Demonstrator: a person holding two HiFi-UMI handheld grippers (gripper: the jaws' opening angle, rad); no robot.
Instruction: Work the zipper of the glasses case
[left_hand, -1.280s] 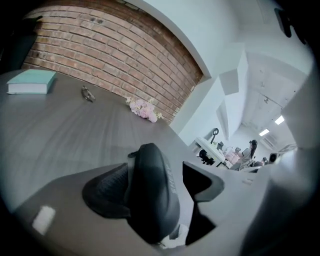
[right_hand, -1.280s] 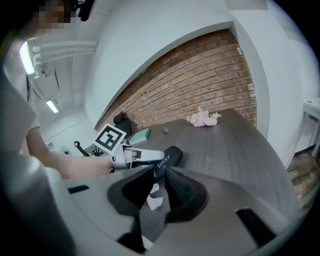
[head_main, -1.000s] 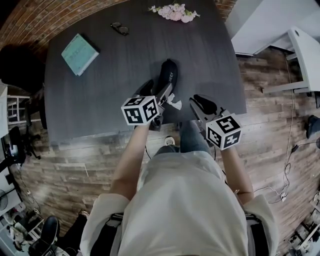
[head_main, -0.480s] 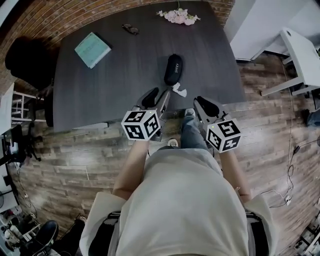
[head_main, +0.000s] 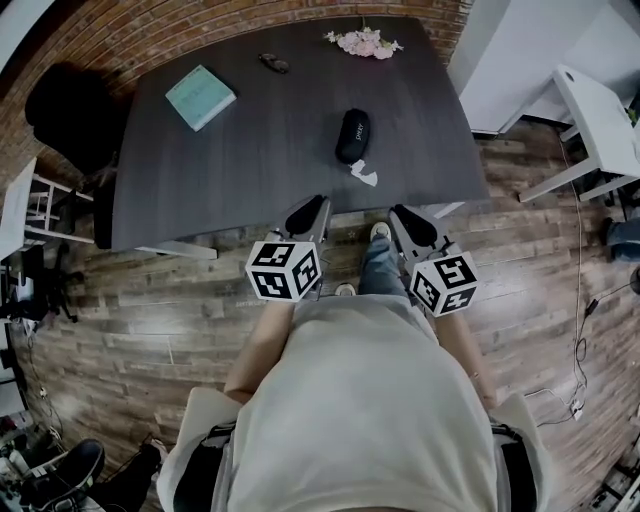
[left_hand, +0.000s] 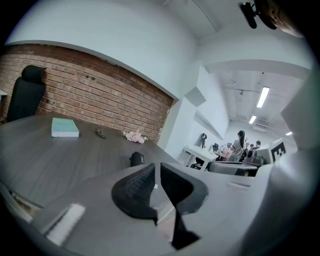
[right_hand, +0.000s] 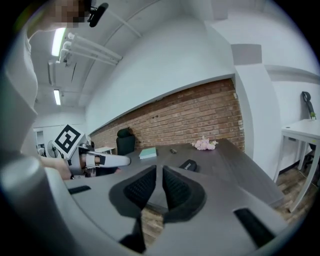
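Standing back from the table (head_main: 250, 170), the person holds both grippers close to the body, over the wooden floor (head_main: 150, 300) just short of the table's near edge. The glasses case (head_main: 352, 135) lies flat on the tabletop at about 3 o'clock from the table's middle, its long side running toward 12 o'clock, with a white scrap (head_main: 362, 176) just beside its near end at 5 o'clock. Neither tool touches it; both are well apart from it.

The left gripper (head_main: 312, 207) has just been closing, and its own view shows only a thin slit between the pads, with nothing in it. The right gripper (head_main: 403, 216) has also just been closing, and its jaws are nearly together and empty.

A teal book (head_main: 200, 96) sits toward 10 o'clock on the table, a pair of glasses (head_main: 272, 63) toward 12, and pink flowers (head_main: 365, 42) at 1 o'clock on the far edge.

The zipper is too small to read, so I cannot tell whether the case is zipped. With empty tools held away from it, this looks like a pause outside the zipper work, either done or not begun. If work remains, both grippers must go forward toward 12 o'clock and spread, one to steady the case and one to pinch the zipper.
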